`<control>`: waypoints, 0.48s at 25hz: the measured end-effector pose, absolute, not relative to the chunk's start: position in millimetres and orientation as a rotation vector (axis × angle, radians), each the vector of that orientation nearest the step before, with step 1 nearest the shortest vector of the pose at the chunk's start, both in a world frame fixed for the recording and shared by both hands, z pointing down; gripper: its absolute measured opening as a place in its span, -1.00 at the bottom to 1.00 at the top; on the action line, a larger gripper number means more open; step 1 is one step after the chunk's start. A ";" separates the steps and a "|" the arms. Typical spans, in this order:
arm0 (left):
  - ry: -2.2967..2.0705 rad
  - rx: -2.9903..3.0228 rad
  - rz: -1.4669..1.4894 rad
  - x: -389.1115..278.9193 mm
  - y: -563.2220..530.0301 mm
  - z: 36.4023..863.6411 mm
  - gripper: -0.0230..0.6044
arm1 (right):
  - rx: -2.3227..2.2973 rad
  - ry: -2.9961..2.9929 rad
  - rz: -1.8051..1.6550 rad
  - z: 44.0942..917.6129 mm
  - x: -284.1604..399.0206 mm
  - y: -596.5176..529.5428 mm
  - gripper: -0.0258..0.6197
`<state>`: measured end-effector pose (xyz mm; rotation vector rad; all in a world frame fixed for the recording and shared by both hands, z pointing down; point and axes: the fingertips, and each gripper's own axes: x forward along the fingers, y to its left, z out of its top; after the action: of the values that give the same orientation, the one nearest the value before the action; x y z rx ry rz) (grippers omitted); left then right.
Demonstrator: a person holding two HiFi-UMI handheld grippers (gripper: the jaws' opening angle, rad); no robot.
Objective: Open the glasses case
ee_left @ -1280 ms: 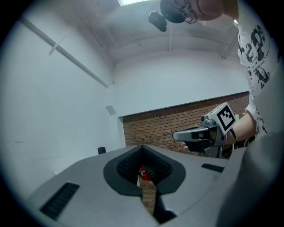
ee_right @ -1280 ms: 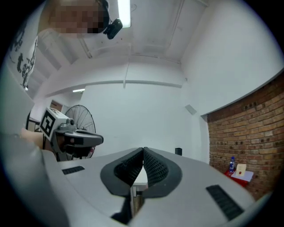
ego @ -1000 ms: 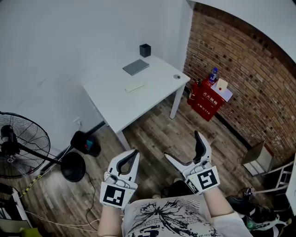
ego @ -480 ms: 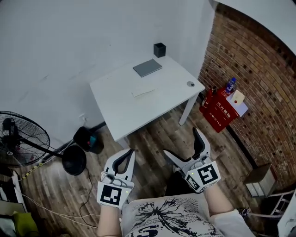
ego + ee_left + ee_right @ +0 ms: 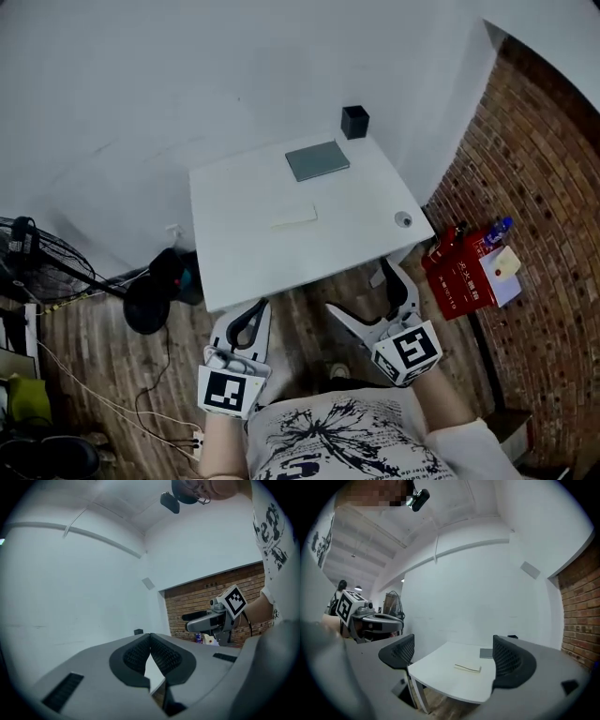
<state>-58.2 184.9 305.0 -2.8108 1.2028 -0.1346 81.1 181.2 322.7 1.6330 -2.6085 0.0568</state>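
Drawn nearer: white table [image 5: 234,234], now just ahead of both tongs; glasses case [image 5: 294,217] flat at its middle, untouched; left gripper [image 5: 258,309] pressed together, empty; right gripper [image 5: 361,291] spread wide, empty.

The white rectangular table [image 5: 234,253] has a smooth, matt top. On it, the pale flat glasses case [image 5: 294,217] looks matt too. The grey flat slab [image 5: 317,160] behind the case has a dull, even finish, and the small black box [image 5: 354,122] at the table's far corner is matt. Under the table the brown plank floor [image 5: 103,347] shows wood grain. Right of the table the red brick wall [image 5: 544,159] is rough, with mortar lines. Behind the table the white wall [image 5: 187,84] is smooth paint. Near the table's front edge, the left gripper [image 5: 253,311] and right gripper [image 5: 361,292] have smooth grey plastic shells and black ribbed pads [image 5: 509,656]. The person's white printed T-shirt [image 5: 347,441] is soft cloth.
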 end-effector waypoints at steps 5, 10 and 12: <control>1.333 -2.776 -0.169 -24.3 150.7 318.9 -0.88 | 1.511 -2.642 0.076 333.3 117.0 135.3 0.67; 1.408 -2.775 -0.231 -13.0 118.2 339.1 -0.88 | 1.395 -2.640 0.155 353.6 128.9 86.5 0.64; 1.425 -2.780 -0.253 -11.4 102.0 349.0 -0.88 | 1.345 -2.625 0.184 364.9 128.8 65.1 0.62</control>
<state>-11.4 102.0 349.0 -2.7803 1.4249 -0.2534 128.8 65.1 364.9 1.3452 -2.6253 0.1844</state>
